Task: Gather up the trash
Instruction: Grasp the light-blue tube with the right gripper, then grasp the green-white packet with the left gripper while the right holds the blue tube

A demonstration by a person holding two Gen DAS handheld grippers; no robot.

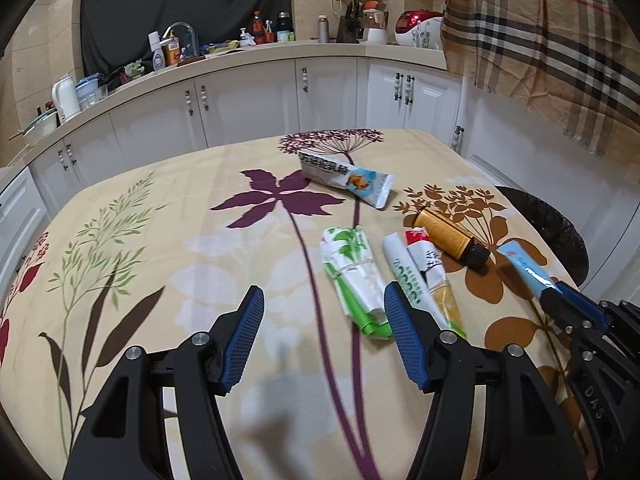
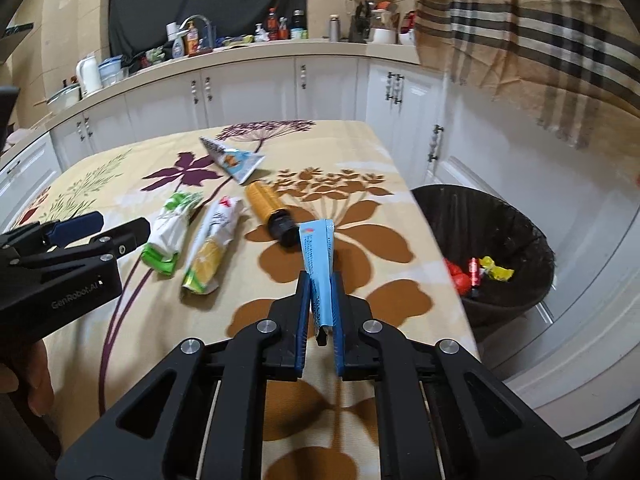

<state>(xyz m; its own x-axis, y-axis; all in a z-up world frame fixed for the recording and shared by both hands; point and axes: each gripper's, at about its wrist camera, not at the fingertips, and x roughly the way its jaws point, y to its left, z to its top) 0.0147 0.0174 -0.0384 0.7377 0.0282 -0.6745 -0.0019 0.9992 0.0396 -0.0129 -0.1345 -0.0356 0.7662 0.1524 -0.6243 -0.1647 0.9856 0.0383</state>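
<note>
Kitchen, floral tablecloth (image 2: 168, 320) on table. Right gripper (image 2: 320, 280) pinching light-blue tube (image 2: 316, 252), held just above cloth beside amber bottle (image 2: 270, 208). Left gripper (image 1: 324, 300) spread, empty, over green-white tube (image 1: 352, 272). Bin (image 2: 520, 216) beside table edge.

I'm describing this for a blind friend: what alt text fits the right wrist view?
The right gripper is shut on a light blue tube above a floral tablecloth, with more wrappers and an amber bottle lying ahead. A lined trash bin stands beside the table.
</note>
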